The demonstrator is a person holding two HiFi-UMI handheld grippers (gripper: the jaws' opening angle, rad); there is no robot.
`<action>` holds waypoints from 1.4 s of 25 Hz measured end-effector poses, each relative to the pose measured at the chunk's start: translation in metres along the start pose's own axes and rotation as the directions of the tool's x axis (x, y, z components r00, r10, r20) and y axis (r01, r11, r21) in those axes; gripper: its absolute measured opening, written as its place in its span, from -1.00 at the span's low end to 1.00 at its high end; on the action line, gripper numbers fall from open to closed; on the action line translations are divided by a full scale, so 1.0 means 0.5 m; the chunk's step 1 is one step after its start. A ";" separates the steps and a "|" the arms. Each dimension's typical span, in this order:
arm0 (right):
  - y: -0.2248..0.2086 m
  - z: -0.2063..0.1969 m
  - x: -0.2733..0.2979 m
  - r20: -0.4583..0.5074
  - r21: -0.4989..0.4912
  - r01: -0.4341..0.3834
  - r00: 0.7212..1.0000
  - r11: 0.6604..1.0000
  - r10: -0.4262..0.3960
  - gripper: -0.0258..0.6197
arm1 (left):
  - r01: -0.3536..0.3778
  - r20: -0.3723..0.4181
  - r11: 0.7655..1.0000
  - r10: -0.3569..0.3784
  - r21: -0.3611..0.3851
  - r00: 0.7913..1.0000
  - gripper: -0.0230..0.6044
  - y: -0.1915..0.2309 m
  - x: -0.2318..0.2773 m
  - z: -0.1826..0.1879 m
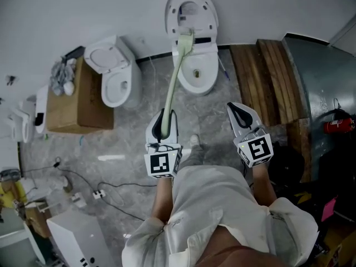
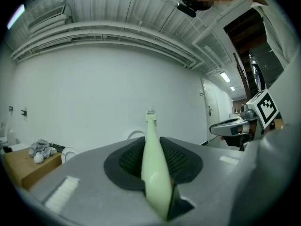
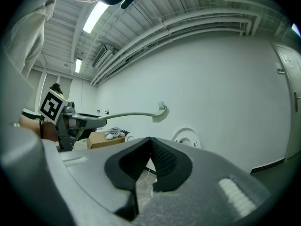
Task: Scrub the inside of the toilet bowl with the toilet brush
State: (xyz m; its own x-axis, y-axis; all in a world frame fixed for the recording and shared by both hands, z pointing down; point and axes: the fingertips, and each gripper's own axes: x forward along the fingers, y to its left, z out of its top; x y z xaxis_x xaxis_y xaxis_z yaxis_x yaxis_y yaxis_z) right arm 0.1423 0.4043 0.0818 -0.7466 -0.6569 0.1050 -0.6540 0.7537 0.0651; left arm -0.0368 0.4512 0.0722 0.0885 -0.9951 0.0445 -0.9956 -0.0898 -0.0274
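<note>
Left gripper [image 1: 163, 128] is clamping the brush [image 1: 176, 77] by its handle end, probably for reach. The brush head is hanging in the air over the open toilet [image 1: 210, 74], not in the bowl yet. Right gripper [image 1: 242, 115] is idling alongside, jaws together, empty.

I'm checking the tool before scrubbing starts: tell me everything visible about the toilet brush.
The toilet brush is pale green, smooth and glossy like plastic. Its long slim handle thickens toward the near end, where the left gripper is shut on it. The handle curves slightly and ends in a small head with short pale bristles. In the head view the head lies over the open toilet near the seat hinge. The right gripper view suggests it is raised in the air.
</note>
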 end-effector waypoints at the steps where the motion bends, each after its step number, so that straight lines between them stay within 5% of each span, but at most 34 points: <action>1: -0.008 0.004 0.019 0.000 -0.001 0.003 1.000 1.000 -0.003 -0.91 | 0.006 0.009 1.000 -0.006 0.004 1.000 -0.56 0.011 0.019 -0.001; 18: -0.082 0.033 0.293 -0.011 -0.032 0.087 0.996 0.996 -0.088 -0.91 | 0.110 0.029 0.994 -0.110 -0.016 0.994 -0.56 0.165 0.266 -0.008; 35: -0.246 -0.050 0.443 -0.067 0.008 0.122 0.990 0.993 -0.121 -0.91 | 0.179 -0.024 0.982 -0.180 -0.059 0.983 -0.56 0.156 0.489 -0.060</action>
State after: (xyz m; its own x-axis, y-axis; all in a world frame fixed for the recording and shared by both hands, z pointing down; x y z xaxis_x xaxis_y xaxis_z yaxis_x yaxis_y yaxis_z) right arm 0.0604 0.1666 0.1218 -0.6521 -0.7406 0.1621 -0.7411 0.6678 0.0699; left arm -0.0938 0.2024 0.1111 0.2657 -0.9613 0.0729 -0.9639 -0.2634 0.0395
